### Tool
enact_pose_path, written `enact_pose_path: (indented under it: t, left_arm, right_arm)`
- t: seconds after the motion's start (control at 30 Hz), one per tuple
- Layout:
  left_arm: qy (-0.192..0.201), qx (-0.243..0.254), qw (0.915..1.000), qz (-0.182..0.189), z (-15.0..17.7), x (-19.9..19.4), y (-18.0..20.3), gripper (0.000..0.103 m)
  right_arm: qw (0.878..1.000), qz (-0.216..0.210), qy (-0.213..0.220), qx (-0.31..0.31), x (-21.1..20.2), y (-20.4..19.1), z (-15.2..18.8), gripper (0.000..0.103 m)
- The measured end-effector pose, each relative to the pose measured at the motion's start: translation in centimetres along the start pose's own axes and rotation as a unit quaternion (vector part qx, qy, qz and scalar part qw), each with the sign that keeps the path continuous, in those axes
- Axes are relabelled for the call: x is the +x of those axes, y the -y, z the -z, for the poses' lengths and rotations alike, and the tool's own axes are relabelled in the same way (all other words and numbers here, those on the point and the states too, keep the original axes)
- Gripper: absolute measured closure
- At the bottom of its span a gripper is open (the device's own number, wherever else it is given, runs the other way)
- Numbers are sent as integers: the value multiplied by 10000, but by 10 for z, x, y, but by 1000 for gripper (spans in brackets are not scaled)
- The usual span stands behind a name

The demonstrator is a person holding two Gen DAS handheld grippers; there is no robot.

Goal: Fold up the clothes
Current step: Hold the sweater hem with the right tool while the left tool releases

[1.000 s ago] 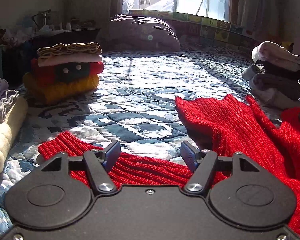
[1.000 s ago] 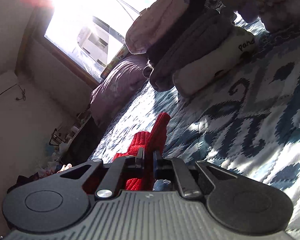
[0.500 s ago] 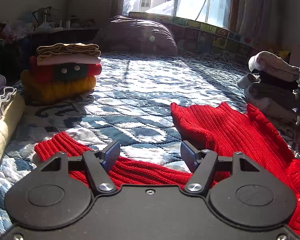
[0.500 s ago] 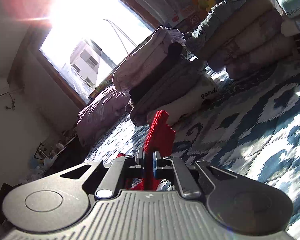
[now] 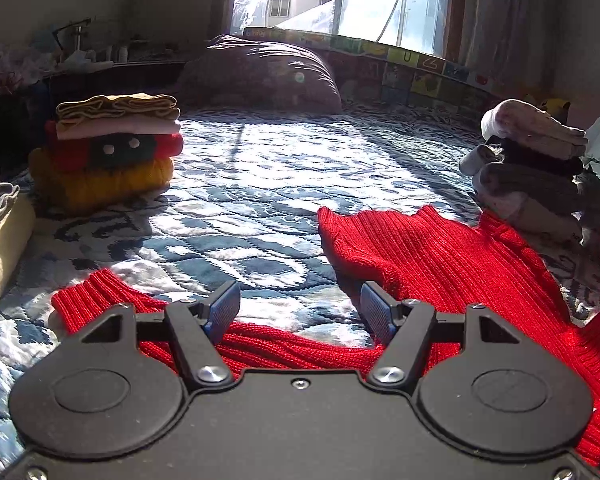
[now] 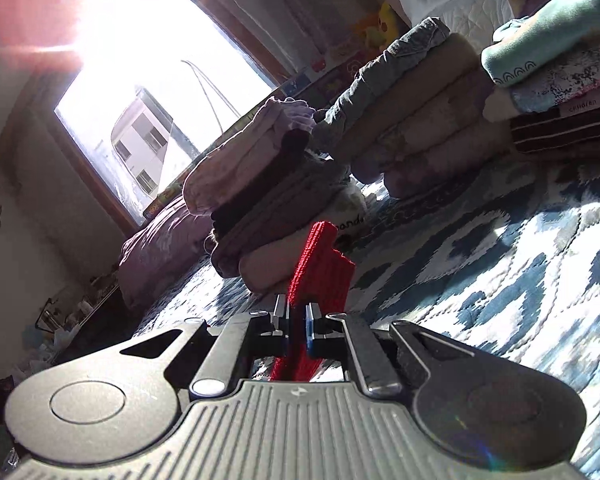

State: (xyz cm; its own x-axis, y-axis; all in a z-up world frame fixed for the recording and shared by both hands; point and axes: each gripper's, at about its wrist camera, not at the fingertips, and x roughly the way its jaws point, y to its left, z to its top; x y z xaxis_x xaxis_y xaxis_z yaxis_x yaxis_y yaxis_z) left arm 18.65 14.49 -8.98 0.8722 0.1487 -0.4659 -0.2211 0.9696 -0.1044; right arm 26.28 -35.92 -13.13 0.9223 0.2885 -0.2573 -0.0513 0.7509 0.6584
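My right tongs (image 6: 297, 316) pinched a fold of the red sweater (image 5: 452, 264) above the bed (image 5: 260, 184); my left tongs (image 5: 300, 308) hovered wide over its sleeve.

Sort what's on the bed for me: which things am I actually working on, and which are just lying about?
In the job:
- red knit sweater, spread on the quilt
- right hand-held gripper, shut on a sweater edge
- left hand-held gripper, open over the sleeve

Lying about:
- folded stack with yellow knit at bottom
- grey and beige folded stack
- purple pillow
- cream blanket
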Motion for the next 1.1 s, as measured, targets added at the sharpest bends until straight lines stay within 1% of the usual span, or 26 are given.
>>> enact_pose_path:
  t: [0.13, 0.37, 0.5, 0.7, 1.0, 1.1]
  left_arm:
    - [-2, 12, 10000, 10, 0, 0, 2, 36]
    - [0, 13, 10000, 19, -1, 1, 3, 36]
    - [-6, 11, 10000, 21, -1, 2, 2, 36]
    - [-29, -19, 10000, -2, -2, 3, -2, 36]
    - [-151, 3, 9999, -77, 0, 7, -5, 36]
    - [-180, -10, 9998, -113, 0, 7, -7, 36]
  right_arm:
    - [9998, 218, 10, 44, -5, 10, 1, 94]
    - [9985, 509, 199, 60, -16, 21, -4, 95]
    - [9972, 721, 191, 74, -19, 27, -4, 95]
    - [9948, 935, 382, 124, -31, 36, -8, 95]
    - [9913, 1253, 390, 121, -39, 44, -8, 95]
    - [9894, 1400, 296, 248, -40, 52, -7, 95]
